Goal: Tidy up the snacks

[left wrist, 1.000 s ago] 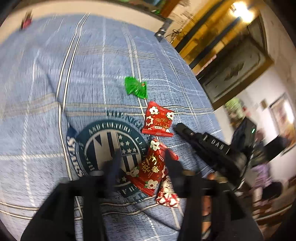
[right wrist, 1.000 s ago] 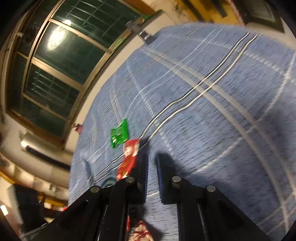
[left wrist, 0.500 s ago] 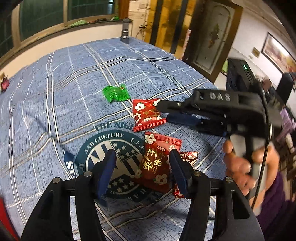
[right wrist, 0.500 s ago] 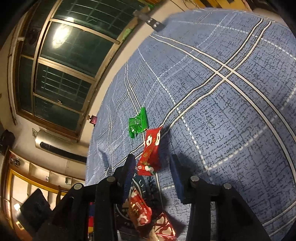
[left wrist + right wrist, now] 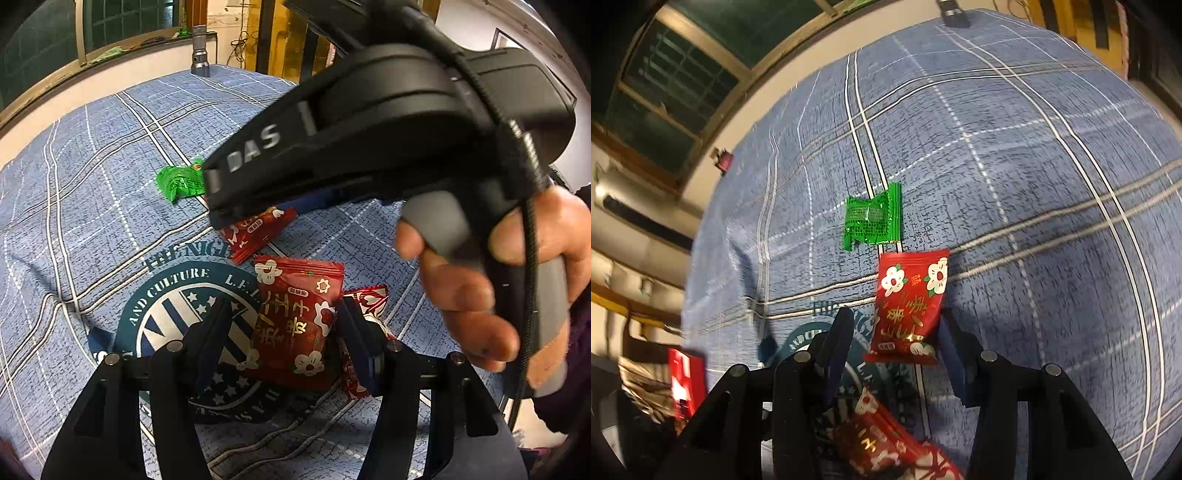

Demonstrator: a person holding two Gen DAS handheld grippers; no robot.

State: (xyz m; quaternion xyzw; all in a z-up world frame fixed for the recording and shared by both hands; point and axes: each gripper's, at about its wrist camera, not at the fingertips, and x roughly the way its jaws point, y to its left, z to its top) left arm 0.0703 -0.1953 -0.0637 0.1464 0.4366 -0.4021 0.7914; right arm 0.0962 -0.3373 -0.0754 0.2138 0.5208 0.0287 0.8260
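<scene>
A: Where do the snacks lie?

B: All on the blue plaid cloth [image 5: 1015, 155]; I cannot tell what is under it; a green packet [image 5: 871, 219] lies farthest out, and just beside it a red flowered packet [image 5: 910, 301] lies flat between the fingers of the right gripper [image 5: 894, 339]; those fingers are spread wide and grip nothing.

A: And the other hand?

B: The left gripper [image 5: 282, 328] is likewise spread apart, astride a second red packet [image 5: 295, 325] lying over the round printed emblem [image 5: 177, 306]; a third red packet [image 5: 365, 299] peeks out touching its right edge; the pad on that side seems to touch the wrapper, yet nothing is clamped.

A: How will they handle?

B: Light, I judge, and puffy; glossy film that crinkles and slips; soft enough to buckle if squeezed hard; the cloth may bunch beneath; better to pinch across the narrow width near the middle, or on a crimped end seal, gently.
</scene>
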